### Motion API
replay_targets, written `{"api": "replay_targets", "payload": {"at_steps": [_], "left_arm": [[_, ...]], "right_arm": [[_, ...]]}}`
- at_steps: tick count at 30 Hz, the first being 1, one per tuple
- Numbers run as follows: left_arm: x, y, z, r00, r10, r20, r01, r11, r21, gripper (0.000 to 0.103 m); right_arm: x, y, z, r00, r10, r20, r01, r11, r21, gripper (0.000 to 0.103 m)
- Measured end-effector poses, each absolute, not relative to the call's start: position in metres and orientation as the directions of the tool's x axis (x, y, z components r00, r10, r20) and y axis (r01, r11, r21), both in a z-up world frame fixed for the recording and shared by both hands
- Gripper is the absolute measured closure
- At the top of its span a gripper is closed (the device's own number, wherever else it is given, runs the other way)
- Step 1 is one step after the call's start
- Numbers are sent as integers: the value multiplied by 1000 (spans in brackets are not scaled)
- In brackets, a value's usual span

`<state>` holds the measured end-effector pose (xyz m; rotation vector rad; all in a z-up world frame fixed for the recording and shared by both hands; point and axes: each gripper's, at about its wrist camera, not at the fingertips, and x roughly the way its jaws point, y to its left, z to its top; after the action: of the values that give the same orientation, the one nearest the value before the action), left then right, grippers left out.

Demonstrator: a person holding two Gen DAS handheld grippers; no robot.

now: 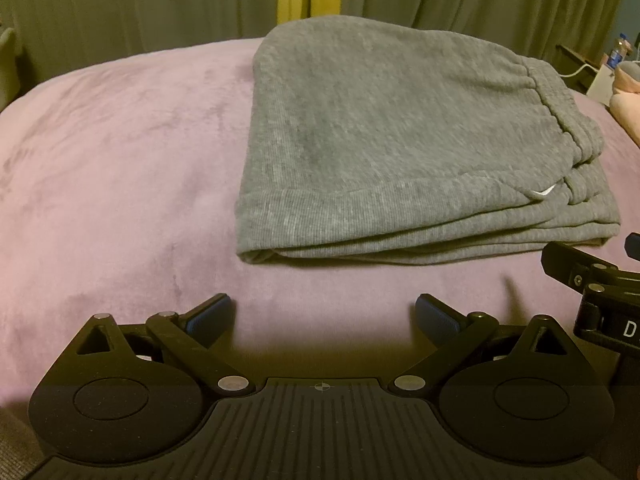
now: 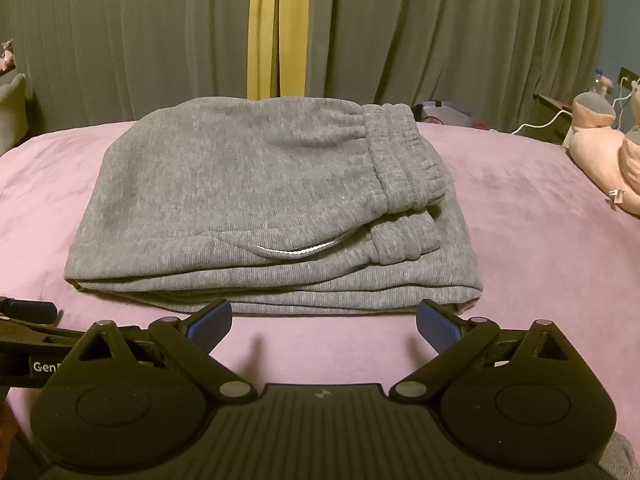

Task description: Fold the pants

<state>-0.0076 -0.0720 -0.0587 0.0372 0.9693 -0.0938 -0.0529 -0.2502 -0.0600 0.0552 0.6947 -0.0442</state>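
Observation:
Grey sweatpants (image 1: pixel 380 140) (image 2: pixel 256 204) lie folded into a compact stack of layers on a pink-purple blanket (image 1: pixel 120 160) (image 2: pixel 520 216). The ribbed waistband (image 2: pixel 404 164) sits on top at the right, with a white drawstring (image 2: pixel 296 252) showing at the front. My left gripper (image 1: pixel 324 320) is open, hovering over bare blanket just in front of the stack's left part, holding nothing. My right gripper (image 2: pixel 324 324) is open too, its blue pads (image 2: pixel 436 328) close to the stack's front edge without touching cloth. The right gripper's body shows at the right edge of the left wrist view.
Grey-green curtains (image 2: pixel 400 40) with a yellow strip (image 2: pixel 276 28) hang behind the bed. A pink plush toy (image 2: pixel 600 152) lies at the right on the blanket. Beyond it stand a bedside table (image 2: pixel 556 112) with cables and a bottle (image 1: pixel 618 52).

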Motion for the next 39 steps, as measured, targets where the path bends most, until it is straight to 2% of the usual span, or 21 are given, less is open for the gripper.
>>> {"api": "replay_targets", "payload": {"at_steps": [39], "left_arm": [[-8,-74,-60,558,-73,-827,100,995,-21,1]], "right_arm": [[-52,-248,-63,758,-38,-651,64,998,17,4]]}}
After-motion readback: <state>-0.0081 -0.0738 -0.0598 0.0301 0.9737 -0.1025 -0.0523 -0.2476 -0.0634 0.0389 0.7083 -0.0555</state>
